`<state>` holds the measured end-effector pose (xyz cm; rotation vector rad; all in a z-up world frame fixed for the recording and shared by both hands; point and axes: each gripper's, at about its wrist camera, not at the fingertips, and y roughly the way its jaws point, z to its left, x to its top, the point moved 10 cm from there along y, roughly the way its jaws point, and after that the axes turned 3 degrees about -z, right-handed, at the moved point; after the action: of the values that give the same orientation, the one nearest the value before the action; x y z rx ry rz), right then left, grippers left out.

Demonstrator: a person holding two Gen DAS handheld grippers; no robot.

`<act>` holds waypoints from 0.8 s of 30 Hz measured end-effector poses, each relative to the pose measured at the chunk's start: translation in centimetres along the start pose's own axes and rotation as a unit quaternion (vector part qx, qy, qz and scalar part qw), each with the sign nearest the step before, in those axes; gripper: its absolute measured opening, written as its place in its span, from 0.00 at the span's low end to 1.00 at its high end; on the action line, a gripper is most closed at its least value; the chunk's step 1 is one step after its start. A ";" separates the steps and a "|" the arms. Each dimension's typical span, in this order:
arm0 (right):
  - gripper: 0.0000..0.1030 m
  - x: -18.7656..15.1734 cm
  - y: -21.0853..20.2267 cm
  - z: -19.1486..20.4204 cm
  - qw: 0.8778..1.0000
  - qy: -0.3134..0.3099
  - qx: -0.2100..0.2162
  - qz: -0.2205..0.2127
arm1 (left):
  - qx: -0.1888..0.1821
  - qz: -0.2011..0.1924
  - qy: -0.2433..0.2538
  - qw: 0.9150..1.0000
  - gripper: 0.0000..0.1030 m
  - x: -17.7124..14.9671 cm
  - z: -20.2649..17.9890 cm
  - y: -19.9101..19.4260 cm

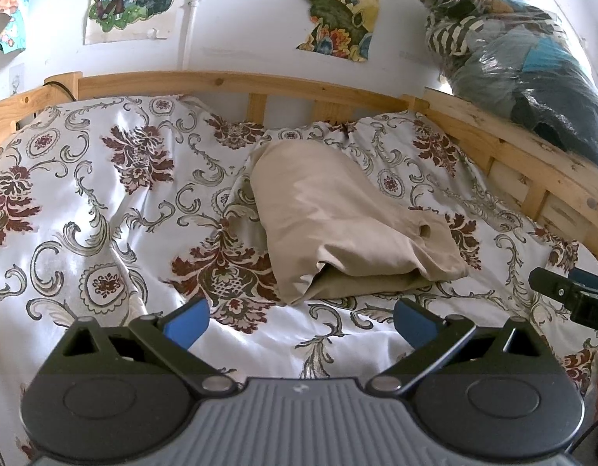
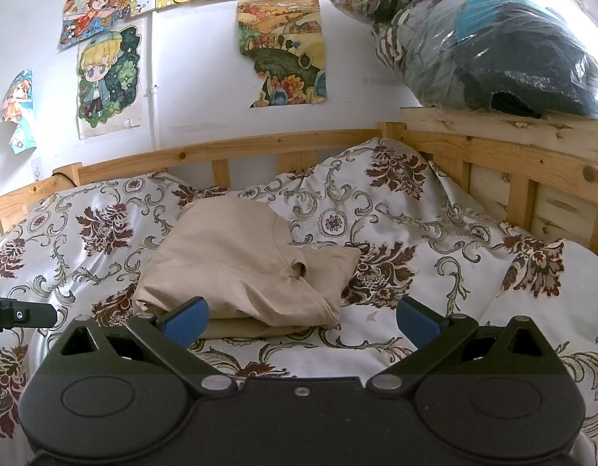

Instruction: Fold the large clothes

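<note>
A beige garment (image 1: 349, 217) lies folded in a thick bundle on the floral bedspread (image 1: 105, 202), in the middle of the bed. It also shows in the right wrist view (image 2: 237, 264). My left gripper (image 1: 301, 324) is open and empty, hovering just in front of the bundle's near edge. My right gripper (image 2: 302, 324) is open and empty, also just short of the bundle, with its left blue pad (image 2: 186, 320) over the bundle's near corner. The right gripper shows at the edge of the left wrist view (image 1: 571, 295).
A wooden bed rail (image 1: 237, 81) runs along the back and right side. A plastic bag of clothes (image 1: 516, 62) rests on the right rail. Posters (image 2: 283, 54) hang on the white wall. The bedspread (image 2: 435, 233) bunches up at the back right.
</note>
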<state>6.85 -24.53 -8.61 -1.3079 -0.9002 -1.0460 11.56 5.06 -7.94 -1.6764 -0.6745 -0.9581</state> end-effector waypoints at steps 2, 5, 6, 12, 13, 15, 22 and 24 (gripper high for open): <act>0.99 0.0 0.0 0.0 1.000 0.000 0.000 0.000 | 0.000 0.000 0.001 1.000 0.99 0.0 0.0 0.0; 0.99 0.0 0.0 0.0 1.000 0.001 0.000 0.000 | 0.000 0.000 0.002 1.000 0.99 -0.1 0.0 0.0; 0.99 0.0 0.0 0.0 1.000 0.001 0.000 0.001 | 0.000 0.000 0.002 1.000 0.99 -0.1 0.0 0.0; 0.99 0.0 0.0 0.0 1.000 0.001 0.000 0.001 | 0.000 0.000 0.002 1.000 0.99 0.0 0.0 0.0; 0.99 0.0 0.0 0.0 1.000 0.001 0.000 0.001 | 0.000 0.000 0.002 1.000 0.99 0.0 0.0 0.0; 0.99 0.0 0.0 0.0 1.000 0.001 0.000 0.001 | 0.000 0.000 0.002 1.000 0.99 0.0 0.0 0.0; 0.99 0.0 0.0 0.0 1.000 0.001 0.000 0.001 | 0.027 0.010 0.027 0.999 0.99 -0.1 0.1 0.2; 0.99 0.0 0.0 0.0 1.000 0.001 0.000 0.001 | 0.032 0.006 0.031 0.999 0.99 -0.1 0.3 0.1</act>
<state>6.88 -24.56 -8.62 -1.3065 -0.8970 -1.0463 11.67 5.28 -8.09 -1.5871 -0.6477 -0.9665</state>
